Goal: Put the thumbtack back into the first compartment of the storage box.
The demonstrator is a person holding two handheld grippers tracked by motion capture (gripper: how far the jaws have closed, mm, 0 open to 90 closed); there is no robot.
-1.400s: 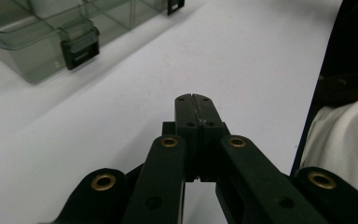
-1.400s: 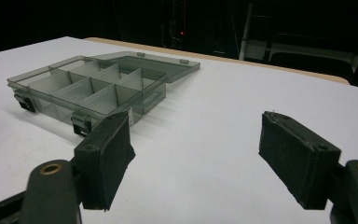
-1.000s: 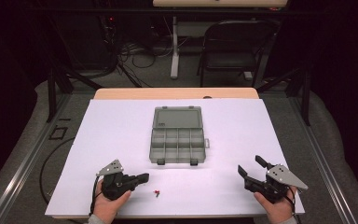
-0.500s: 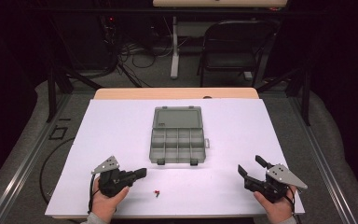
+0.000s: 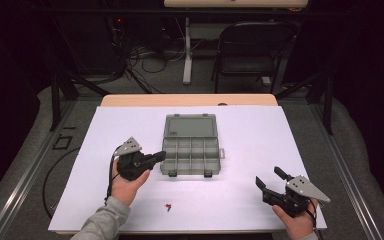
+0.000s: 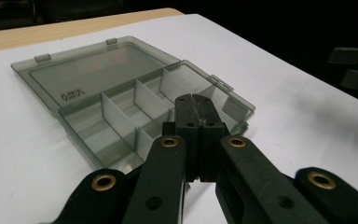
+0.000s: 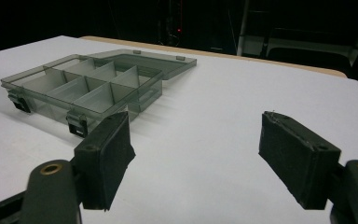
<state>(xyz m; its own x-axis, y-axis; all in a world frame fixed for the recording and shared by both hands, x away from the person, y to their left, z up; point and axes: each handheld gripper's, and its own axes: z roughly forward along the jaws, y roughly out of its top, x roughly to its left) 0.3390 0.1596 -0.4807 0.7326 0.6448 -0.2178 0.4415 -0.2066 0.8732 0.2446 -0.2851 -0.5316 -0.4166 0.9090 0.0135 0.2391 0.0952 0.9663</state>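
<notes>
1. The left gripper (image 5: 156,158) has its jaws pressed together on nothing and hangs just above the near-left corner of the open organiser box (image 5: 192,150).
2. The right gripper (image 5: 269,178) stands wide, empty, low over the white table cover (image 5: 260,135), well apart to the box's near right.
3. The box sits mid-table, lid flat on the far side.
4. A small red piece (image 5: 168,206) lies near the front edge.
</notes>
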